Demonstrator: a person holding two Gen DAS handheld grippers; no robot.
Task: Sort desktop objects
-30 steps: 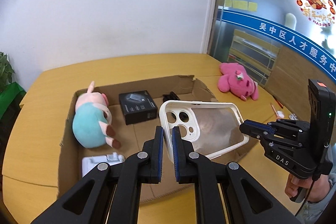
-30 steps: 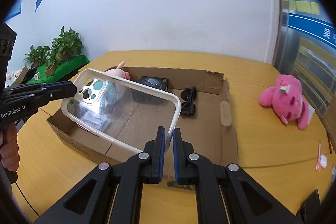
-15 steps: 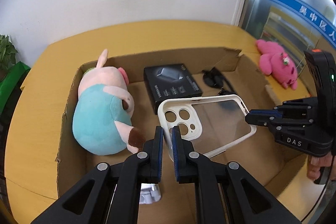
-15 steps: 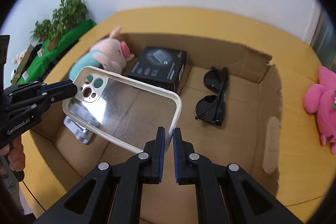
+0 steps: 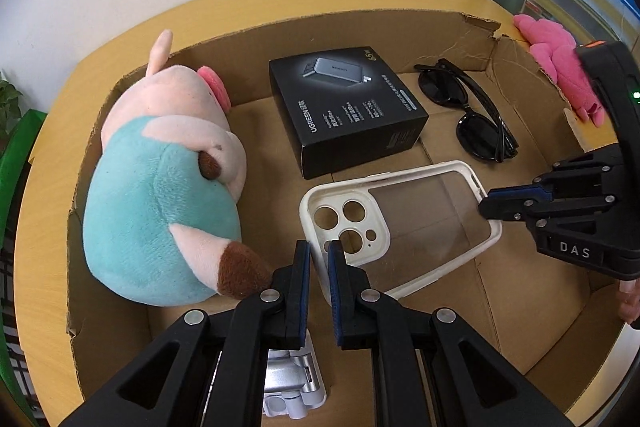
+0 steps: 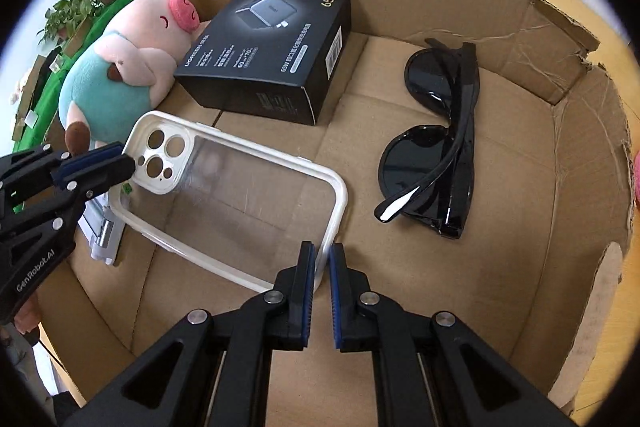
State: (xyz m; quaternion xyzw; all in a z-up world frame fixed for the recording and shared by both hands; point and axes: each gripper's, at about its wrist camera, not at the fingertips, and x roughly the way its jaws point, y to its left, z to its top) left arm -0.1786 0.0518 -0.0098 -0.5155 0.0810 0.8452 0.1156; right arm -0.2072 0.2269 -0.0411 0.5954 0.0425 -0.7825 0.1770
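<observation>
Inside the cardboard box [image 5: 472,31], a clear phone case [image 5: 400,223] is held low over the box floor between two tongs. To the left of the case a plush pig [image 5: 160,187] is seen lying against the box wall. The case's camera-hole end is clamped by the left gripper [image 5: 319,259], its fingers closed on the white rim. Behind the case a black carton [image 5: 348,111] is set flat. The case's opposite short end is pinched by the right gripper [image 6: 319,263]. To the right of the case, folded sunglasses [image 6: 440,147] are laid on the floor, apart from it.
</observation>
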